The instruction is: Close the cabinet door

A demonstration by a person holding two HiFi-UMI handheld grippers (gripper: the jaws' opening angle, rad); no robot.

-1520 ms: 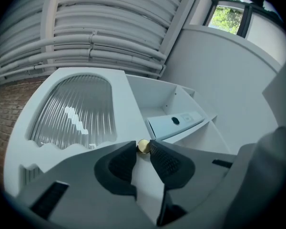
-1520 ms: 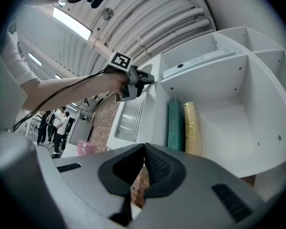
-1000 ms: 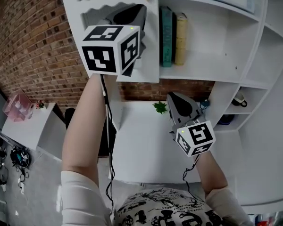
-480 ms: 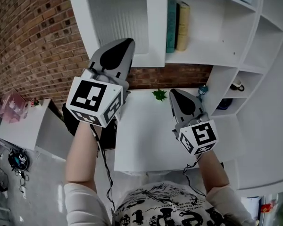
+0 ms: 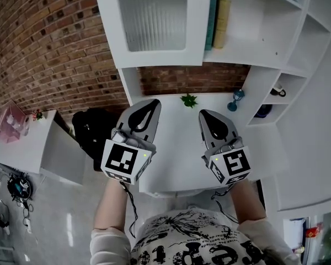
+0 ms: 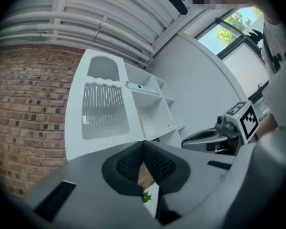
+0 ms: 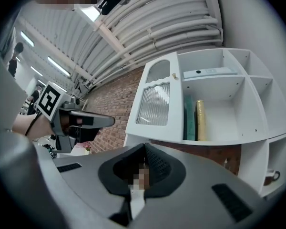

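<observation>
- Head view sets the cabinet door [image 5: 154, 21] at 12 o'clock, high on the white shelf unit [image 5: 298, 37] beside the brick wall [image 5: 55, 48]; it looks flush with the unit's front, so I judge the closing done or very nearly so
- left gripper [image 5: 151, 104] sits at 7 o'clock and right gripper [image 5: 205, 115] at 5 o'clock, both over the white desk [image 5: 171, 148] and well apart from the door; each gripper view shows its jaws pressed together with nothing between them
- the door is a stiff white frame round a ribbed, translucent pane [image 6: 105, 111]; as a small hinged panel it likely swings lightly and needs only a gentle push, not a lift
- the pane looks like the fragile part and the painted frame looks smooth, so pads would probably slide on it; pressing beats pinching here
- the small knob [image 7: 172, 75] sits at about 1 o'clock on the door, on the edge next to the books [image 5: 220, 15]; I take the hinges to be on the opposite edge, though no view shows them
- if a last nudge is wanted, the best spot is the solid frame just beside the knob, far from the hinge side; the knob itself is the only thing to pinch, and it suits pulling more than closing
- a little plant [image 5: 188, 99] stands at the desk's far edge, below the door and clear of its swing
</observation>
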